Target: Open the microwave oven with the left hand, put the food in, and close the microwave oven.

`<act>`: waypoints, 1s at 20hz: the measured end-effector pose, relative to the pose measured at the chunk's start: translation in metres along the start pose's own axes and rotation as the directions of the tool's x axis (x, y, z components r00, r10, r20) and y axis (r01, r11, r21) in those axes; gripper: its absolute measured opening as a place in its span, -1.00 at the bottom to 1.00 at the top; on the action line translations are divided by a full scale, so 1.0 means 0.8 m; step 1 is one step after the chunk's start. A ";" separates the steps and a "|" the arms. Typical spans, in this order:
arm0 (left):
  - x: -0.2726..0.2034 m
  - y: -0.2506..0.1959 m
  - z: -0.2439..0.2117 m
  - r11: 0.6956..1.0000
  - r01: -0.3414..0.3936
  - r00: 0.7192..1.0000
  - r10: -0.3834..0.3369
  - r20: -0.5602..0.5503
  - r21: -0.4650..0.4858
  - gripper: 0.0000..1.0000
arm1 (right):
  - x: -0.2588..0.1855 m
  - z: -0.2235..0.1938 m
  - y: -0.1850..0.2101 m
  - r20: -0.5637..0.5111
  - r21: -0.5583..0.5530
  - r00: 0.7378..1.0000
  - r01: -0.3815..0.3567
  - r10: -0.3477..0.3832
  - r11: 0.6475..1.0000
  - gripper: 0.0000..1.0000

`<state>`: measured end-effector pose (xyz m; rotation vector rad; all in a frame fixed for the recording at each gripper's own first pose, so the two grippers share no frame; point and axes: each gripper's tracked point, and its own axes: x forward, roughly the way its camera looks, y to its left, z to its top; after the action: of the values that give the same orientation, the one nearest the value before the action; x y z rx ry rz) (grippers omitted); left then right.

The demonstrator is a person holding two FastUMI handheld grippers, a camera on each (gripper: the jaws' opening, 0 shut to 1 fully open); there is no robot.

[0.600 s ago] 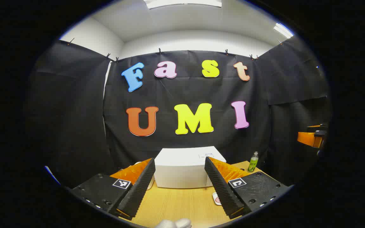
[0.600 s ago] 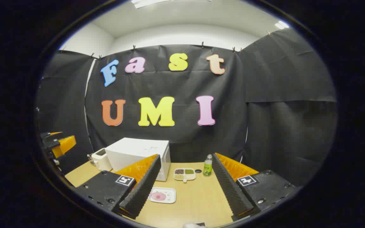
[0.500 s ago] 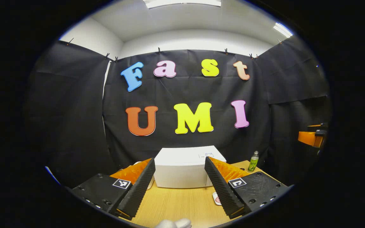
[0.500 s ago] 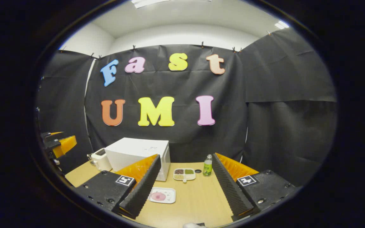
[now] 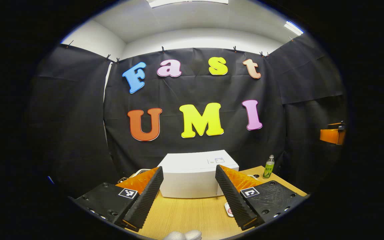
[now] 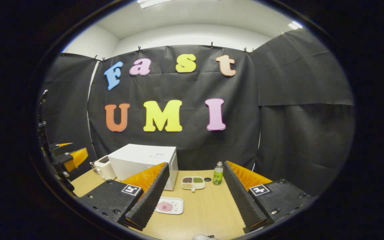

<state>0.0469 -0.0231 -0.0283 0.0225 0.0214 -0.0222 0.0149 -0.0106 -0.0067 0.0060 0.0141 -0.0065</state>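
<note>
A white microwave oven (image 5: 192, 176) stands with its door closed at the back of the wooden table (image 5: 185, 216), also seen left of centre as the microwave (image 6: 142, 161) in the right gripper view. In front of it lies a white plate with pink food (image 6: 167, 206); its edge, the plate (image 5: 228, 209), peeks beside a finger in the left gripper view. My left gripper (image 5: 187, 220) is open, held well short of the microwave. My right gripper (image 6: 193, 221) is open above the table, with the plate just ahead and to its left. At the far left of the right gripper view is the left gripper (image 6: 70, 156).
A divided dish of several foods (image 6: 193, 182) and a green bottle (image 6: 217, 174) stand right of the microwave. A small white toaster (image 6: 103, 167) sits at the microwave's left. The bottle (image 5: 268, 166) stands near the table's right back corner. The table (image 6: 208, 213) has bare wood near the front.
Both views have tilted down a little, so the microwave and table sit slightly higher in frame. The left gripper has shifted lower and rightward in the right gripper view. Both grippers stay open.
</note>
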 end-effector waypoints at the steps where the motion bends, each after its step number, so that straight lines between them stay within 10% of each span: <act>1: 0.008 -0.008 -0.008 1.000 0.010 1.000 -0.010 -0.003 -0.002 0.92 | 0.000 0.001 -0.003 0.001 0.002 1.000 0.002 -0.002 1.000 0.93; 8: 0.093 -0.087 -0.104 0.996 0.093 0.994 -0.094 -0.062 -0.012 0.93 | -0.002 -0.007 -0.034 -0.030 -0.032 0.998 0.055 -0.056 0.998 1.00; 20: 0.281 -0.155 -0.246 1.000 0.027 0.991 -0.025 -0.133 0.013 0.92 | -0.032 -0.042 -0.088 -0.157 -0.094 0.977 0.128 -0.142 0.987 1.00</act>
<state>0.2643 -0.1475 -0.2327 0.0388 0.1543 -0.0470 -0.0119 -0.0811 -0.0406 -0.0777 0.1784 -0.1415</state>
